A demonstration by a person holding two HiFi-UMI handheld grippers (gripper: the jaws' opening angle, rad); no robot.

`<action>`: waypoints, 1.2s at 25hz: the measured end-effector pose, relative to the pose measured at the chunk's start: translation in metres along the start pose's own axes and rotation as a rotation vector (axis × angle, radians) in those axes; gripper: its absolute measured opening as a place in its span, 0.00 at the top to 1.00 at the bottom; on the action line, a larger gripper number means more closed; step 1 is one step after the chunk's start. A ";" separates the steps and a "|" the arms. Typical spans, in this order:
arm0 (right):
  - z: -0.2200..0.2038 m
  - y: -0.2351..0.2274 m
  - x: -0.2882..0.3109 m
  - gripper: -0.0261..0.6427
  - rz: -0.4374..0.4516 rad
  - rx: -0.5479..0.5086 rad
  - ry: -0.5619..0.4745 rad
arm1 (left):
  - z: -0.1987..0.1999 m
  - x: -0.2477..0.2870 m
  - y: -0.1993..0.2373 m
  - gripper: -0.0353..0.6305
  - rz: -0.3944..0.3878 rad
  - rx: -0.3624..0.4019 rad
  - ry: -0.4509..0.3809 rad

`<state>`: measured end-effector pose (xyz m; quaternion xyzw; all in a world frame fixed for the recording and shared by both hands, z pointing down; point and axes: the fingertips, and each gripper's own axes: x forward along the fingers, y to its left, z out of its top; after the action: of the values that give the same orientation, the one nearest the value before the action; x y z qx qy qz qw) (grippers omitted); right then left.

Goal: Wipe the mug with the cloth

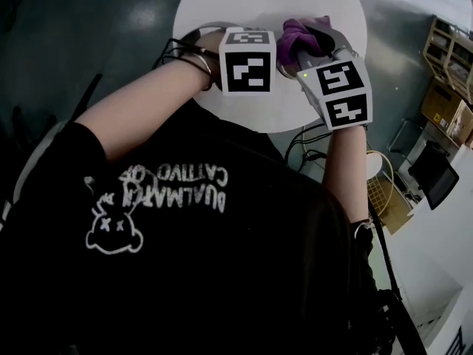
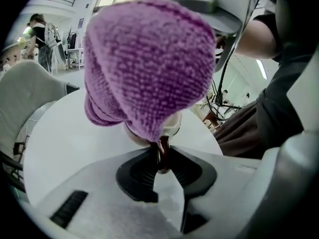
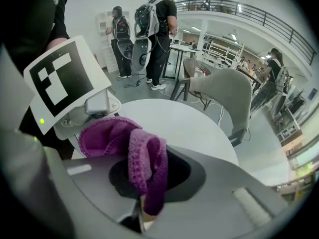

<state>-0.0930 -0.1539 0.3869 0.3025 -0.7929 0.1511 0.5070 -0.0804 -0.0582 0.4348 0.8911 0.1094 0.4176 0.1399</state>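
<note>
A purple knitted cloth [image 2: 144, 63] is draped over a cream mug [image 2: 173, 127] and hides nearly all of it. My left gripper [image 2: 163, 159] is shut on the mug's dark glossy handle [image 2: 163, 148], holding it above the white round table [image 2: 75, 143]. My right gripper [image 3: 144, 198] is shut on a fold of the same cloth [image 3: 144, 163], pressed down onto the mug from above. In the head view the cloth [image 1: 304, 35] shows between the two marker cubes, the left [image 1: 247, 60] and the right [image 1: 344, 91]; the mug is hidden there.
The table [image 1: 222, 6] stands on a dark floor. A grey chair [image 3: 224, 91] is at its far side. People with backpacks [image 3: 159, 29] stand further off. Wooden shelves [image 1: 447, 58] and cables [image 1: 310, 154] lie to the right.
</note>
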 end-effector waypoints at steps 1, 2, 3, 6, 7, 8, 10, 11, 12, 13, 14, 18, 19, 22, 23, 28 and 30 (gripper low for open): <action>-0.001 0.002 0.001 0.91 0.011 0.002 0.004 | 0.000 0.000 0.000 0.84 0.004 0.002 -0.004; -0.003 0.003 0.001 0.91 0.023 0.008 0.011 | 0.000 0.000 0.000 0.84 0.009 0.007 -0.008; -0.005 0.003 0.002 0.91 0.037 0.017 0.020 | 0.000 -0.001 0.000 0.84 0.017 0.014 -0.012; -0.010 0.005 0.005 0.91 0.098 0.042 0.062 | 0.000 -0.003 -0.001 0.84 0.041 0.050 -0.024; -0.011 0.006 0.005 0.91 0.120 0.045 0.078 | -0.001 -0.003 -0.002 0.85 0.047 0.058 -0.028; -0.012 0.007 0.006 0.91 0.141 0.047 0.091 | -0.001 -0.004 -0.002 0.85 0.050 0.063 -0.031; -0.012 0.009 0.007 0.91 0.176 0.051 0.109 | -0.001 -0.005 -0.005 0.85 0.051 0.061 -0.034; -0.013 0.010 0.007 0.91 0.191 0.053 0.118 | 0.000 -0.005 -0.006 0.85 0.051 0.058 -0.034; -0.013 0.010 0.008 0.91 0.204 0.054 0.127 | 0.001 -0.005 -0.007 0.85 0.051 0.056 -0.033; -0.014 0.009 0.011 0.91 0.217 0.055 0.136 | 0.001 -0.005 -0.007 0.85 0.050 0.055 -0.032; -0.014 0.008 0.014 0.91 0.228 0.057 0.145 | 0.001 -0.005 -0.005 0.85 0.050 0.054 -0.030; -0.012 0.001 0.033 0.91 0.258 0.074 0.165 | -0.005 -0.004 0.007 0.85 0.048 0.057 -0.025; -0.012 0.001 0.036 0.91 0.265 0.080 0.167 | -0.006 -0.005 0.007 0.85 0.051 0.058 -0.024; -0.013 0.003 0.039 0.91 0.288 0.096 0.174 | -0.006 -0.005 0.005 0.85 0.064 0.061 -0.023; -0.014 0.004 0.039 0.91 0.297 0.097 0.179 | -0.006 -0.005 0.004 0.85 0.068 0.062 -0.021; -0.015 0.005 0.047 0.91 0.355 0.063 0.207 | -0.004 -0.003 0.005 0.85 0.086 0.054 -0.012; -0.015 0.006 0.051 0.91 0.377 0.048 0.210 | -0.003 -0.002 0.006 0.85 0.095 0.043 -0.009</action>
<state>-0.1013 -0.1578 0.4395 0.1433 -0.7744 0.2930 0.5421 -0.0840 -0.0638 0.4373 0.9000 0.0752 0.4173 0.1013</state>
